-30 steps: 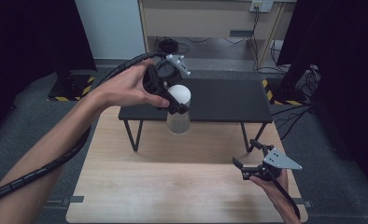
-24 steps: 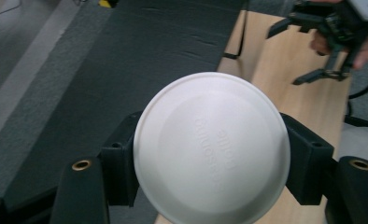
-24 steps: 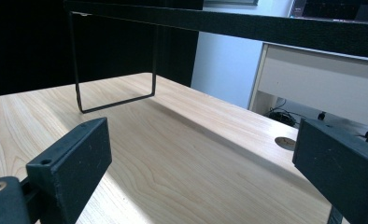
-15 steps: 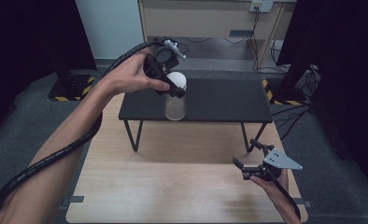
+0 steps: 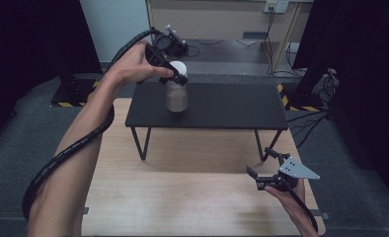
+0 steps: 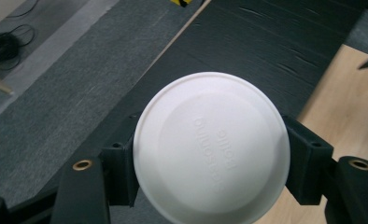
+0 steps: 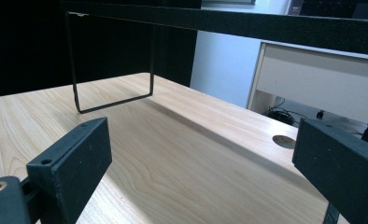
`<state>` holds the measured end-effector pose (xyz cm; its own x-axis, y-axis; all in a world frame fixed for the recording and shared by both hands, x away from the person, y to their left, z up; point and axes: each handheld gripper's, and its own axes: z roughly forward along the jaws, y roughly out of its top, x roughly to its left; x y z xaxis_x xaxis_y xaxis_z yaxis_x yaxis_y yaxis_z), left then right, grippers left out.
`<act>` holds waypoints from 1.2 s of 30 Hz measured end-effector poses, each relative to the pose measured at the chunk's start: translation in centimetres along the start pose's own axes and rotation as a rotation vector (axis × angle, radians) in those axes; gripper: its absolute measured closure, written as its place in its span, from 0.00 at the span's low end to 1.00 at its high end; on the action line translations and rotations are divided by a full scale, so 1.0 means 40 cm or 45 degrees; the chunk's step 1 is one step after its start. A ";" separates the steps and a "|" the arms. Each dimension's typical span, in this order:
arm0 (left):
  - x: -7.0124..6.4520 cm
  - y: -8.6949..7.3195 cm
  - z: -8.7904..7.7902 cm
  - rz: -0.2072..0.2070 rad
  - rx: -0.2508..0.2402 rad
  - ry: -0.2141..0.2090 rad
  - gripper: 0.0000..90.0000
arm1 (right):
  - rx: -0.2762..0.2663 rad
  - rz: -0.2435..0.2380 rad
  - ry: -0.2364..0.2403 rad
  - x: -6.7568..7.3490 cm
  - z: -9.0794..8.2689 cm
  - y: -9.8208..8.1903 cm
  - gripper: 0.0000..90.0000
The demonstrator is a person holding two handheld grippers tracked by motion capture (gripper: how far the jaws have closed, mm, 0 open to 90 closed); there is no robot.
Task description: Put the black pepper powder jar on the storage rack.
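At the bottom right of the high view we see our right claw hanging just above the pale wooden bench, its two jaws spread wide with nothing between them; in the right gripper view the same jaws stand far apart at the lower corners of the frame, with bare wood grain between them. A grey three-cornered plate sits on top of that claw, and its cable runs back along the hand toward the bottom edge. Along the left side of the high view our left forearm reaches up the frame, with a ribbed black cable wound around it. Farther up, in the middle of the frame, a small black table on thin metal legs stands on the wooden bench. At the upper centre-left, our left claw grips a jar by its white lid; the jar stands upright over the left part of the black table top, though we cannot tell whether its base touches the surface. In the left gripper view the round white lid sits in the lower middle of the frame, with a black jaw pressed against it on each side and faint raised lettering on its top. Beyond the table, grey floor and a pale cabinet run across the top of the frame.
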<state>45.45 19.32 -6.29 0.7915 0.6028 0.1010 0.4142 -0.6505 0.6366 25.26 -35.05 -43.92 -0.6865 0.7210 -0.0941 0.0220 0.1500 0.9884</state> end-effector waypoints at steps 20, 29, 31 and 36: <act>0.062 -0.021 0.026 -0.145 -0.001 0.114 0.37 | 0.014 -0.002 0.004 -0.001 0.001 -0.001 0.05; 0.073 -0.025 0.044 -0.143 0.014 0.095 0.37 | 0.018 -0.004 0.004 -0.002 0.000 0.000 0.05; 0.074 -0.025 0.049 -0.144 0.020 0.092 0.37 | 0.018 -0.005 0.006 -0.002 0.001 -0.001 0.05; 0.078 -0.029 0.063 -0.147 0.031 0.091 0.37 | 0.022 -0.005 0.013 -0.003 0.002 0.000 0.06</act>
<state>48.59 20.79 -8.61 0.7045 0.7049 0.0828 0.5121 -0.5856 0.6283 25.39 -35.09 -43.92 -0.6938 0.7137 -0.0965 0.0322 0.1645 0.9859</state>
